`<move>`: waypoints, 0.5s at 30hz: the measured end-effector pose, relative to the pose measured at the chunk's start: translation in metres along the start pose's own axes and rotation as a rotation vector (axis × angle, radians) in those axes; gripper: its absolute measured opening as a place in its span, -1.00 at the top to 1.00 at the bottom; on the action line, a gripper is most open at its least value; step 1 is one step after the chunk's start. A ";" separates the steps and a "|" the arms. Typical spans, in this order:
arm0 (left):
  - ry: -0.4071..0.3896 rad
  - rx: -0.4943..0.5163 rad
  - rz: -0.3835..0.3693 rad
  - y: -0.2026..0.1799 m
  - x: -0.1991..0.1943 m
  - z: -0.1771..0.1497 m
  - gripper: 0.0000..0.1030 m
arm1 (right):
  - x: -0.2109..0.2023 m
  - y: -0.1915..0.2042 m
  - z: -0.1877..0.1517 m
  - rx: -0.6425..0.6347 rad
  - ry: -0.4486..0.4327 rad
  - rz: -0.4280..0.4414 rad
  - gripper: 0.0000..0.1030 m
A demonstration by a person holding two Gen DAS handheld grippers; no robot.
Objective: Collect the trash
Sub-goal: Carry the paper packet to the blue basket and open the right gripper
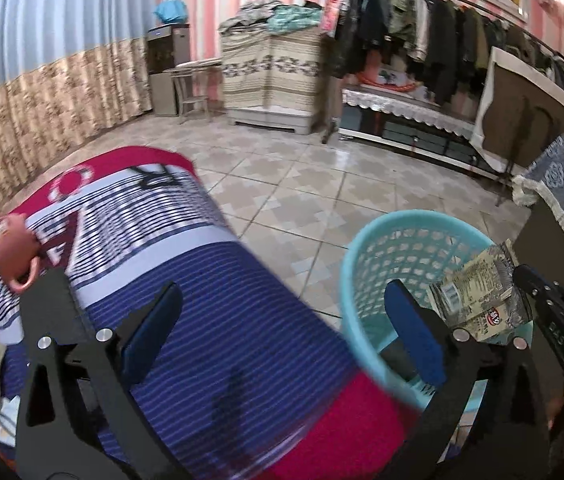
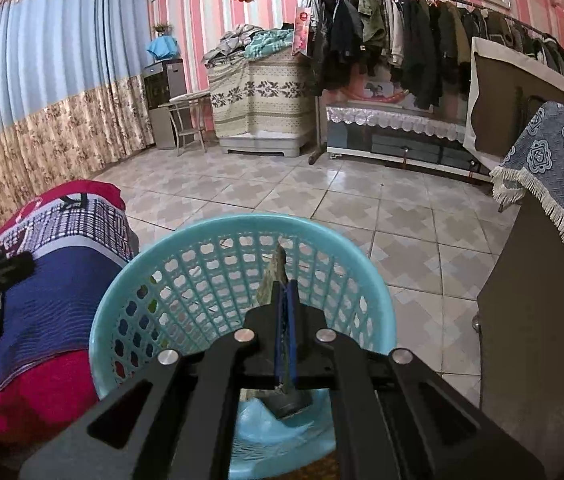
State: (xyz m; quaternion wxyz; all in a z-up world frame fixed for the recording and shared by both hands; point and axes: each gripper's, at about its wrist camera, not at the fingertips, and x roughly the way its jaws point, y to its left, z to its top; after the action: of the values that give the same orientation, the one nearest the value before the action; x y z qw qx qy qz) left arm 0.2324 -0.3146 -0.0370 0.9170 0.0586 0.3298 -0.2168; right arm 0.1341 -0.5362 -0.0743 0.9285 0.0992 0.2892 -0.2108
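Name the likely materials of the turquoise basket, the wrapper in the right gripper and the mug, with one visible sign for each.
Basket: moulded plastic, judging by its smooth rim and regular lattice holes.
Wrapper: probably printed plastic film, creased and slightly glossy, pinched by the right gripper.
Mug: likely ceramic, thick-walled and matte pink, though blurred.

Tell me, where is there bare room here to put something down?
The tiled floor lies bare between the blue basket, the clothes rack and the curtain. Crowded: the basket mouth, where the right gripper holds a wrapper, and the striped cloth's mug end.
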 end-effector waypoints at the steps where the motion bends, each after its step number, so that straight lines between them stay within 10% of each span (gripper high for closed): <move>1: -0.003 -0.005 0.008 0.006 -0.005 -0.001 -0.90 | 0.002 -0.001 0.000 -0.001 0.003 -0.003 0.93; 3: -0.014 -0.015 0.031 0.015 -0.015 -0.003 -0.90 | 0.004 -0.001 0.001 -0.001 0.013 -0.017 0.64; 5: -0.019 -0.027 0.044 0.025 -0.025 -0.004 -0.90 | -0.001 -0.001 0.001 0.005 -0.010 -0.034 -0.29; 15: -0.054 -0.089 0.155 0.092 -0.098 -0.031 -0.90 | -0.046 0.033 0.003 -0.051 -0.105 -0.023 -0.66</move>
State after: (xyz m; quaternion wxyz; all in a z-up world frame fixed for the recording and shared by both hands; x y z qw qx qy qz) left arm 0.1874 -0.1889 -0.0023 0.9412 0.0372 0.3088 -0.1320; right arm 0.1161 -0.4926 -0.0433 0.9421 0.0608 0.2465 -0.2189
